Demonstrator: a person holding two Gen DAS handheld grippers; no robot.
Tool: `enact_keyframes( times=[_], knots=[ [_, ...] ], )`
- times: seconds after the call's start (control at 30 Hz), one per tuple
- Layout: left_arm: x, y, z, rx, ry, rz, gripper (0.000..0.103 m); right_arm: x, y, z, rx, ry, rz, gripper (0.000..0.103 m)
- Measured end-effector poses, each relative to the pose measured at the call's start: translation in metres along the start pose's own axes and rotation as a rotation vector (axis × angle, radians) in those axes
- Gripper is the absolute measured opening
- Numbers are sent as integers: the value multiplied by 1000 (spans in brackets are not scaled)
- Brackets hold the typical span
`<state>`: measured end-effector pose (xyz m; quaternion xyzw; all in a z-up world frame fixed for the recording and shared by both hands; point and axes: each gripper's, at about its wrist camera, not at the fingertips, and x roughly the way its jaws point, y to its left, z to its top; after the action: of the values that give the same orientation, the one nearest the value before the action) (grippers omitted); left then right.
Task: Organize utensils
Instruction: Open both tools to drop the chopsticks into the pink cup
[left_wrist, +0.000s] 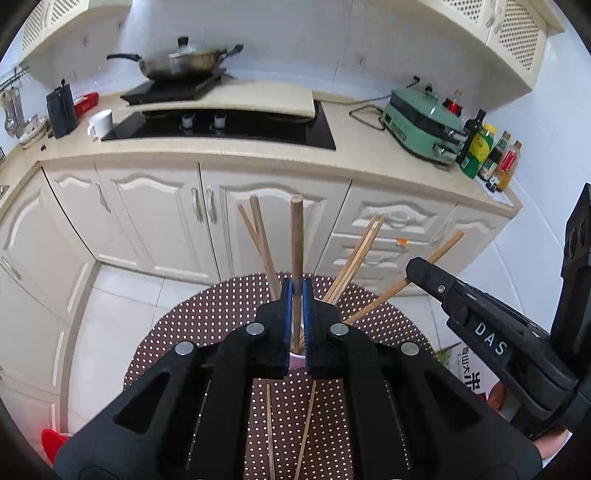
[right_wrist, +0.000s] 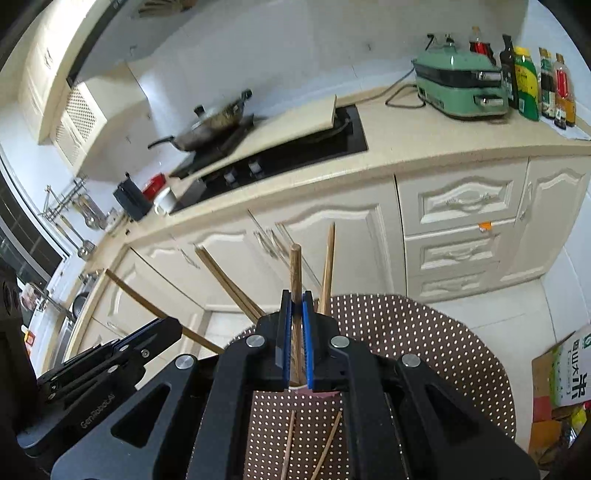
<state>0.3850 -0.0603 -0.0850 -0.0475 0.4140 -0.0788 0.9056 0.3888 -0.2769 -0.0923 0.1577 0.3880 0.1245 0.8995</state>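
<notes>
Two dark sticks are held, one in each gripper. The left gripper (left_wrist: 296, 295) is clamped tight on the left stick (left_wrist: 296, 229), and the right gripper (right_wrist: 296, 306) is closed hard on the right stick (right_wrist: 295, 266). Each stick is pinched between blue pads well below its top end. The lower ends are hidden by the jaws but appear to reach into the cup (left_wrist: 295, 361), which is seen at 6 o'clock of the pads in both wrist views, on the dotted table (left_wrist: 207, 314).

The step is judged to be dropping both sticks into the cup. It is done best if each stick is held steep, its tip is brought inside the rim, and only then are the pads parted, one gripper at a time, so that the cup is not tipped.

The bundle (left_wrist: 356, 254) standing in the cup is fanned toward 11 and 1 o'clock; it is thin, pale and square-ended. Two loose chopsticks (left_wrist: 271, 424) are seen lying flat at 6 o'clock of the cup, not yet collected.
</notes>
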Motion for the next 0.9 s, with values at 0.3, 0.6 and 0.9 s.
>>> enact_keyframes(
  times=[0.3, 0.6, 0.9],
  knots=[
    [47, 10, -5, -5, 83, 12, 6, 36, -7, -11, 2, 82, -27, 4],
    [75, 19, -8, 13, 94, 18, 7, 62, -14, -16, 19, 134, -40, 5],
    [87, 24, -15, 52, 145, 9, 8, 69, -17, -22, 44, 180, -44, 18]
  ],
)
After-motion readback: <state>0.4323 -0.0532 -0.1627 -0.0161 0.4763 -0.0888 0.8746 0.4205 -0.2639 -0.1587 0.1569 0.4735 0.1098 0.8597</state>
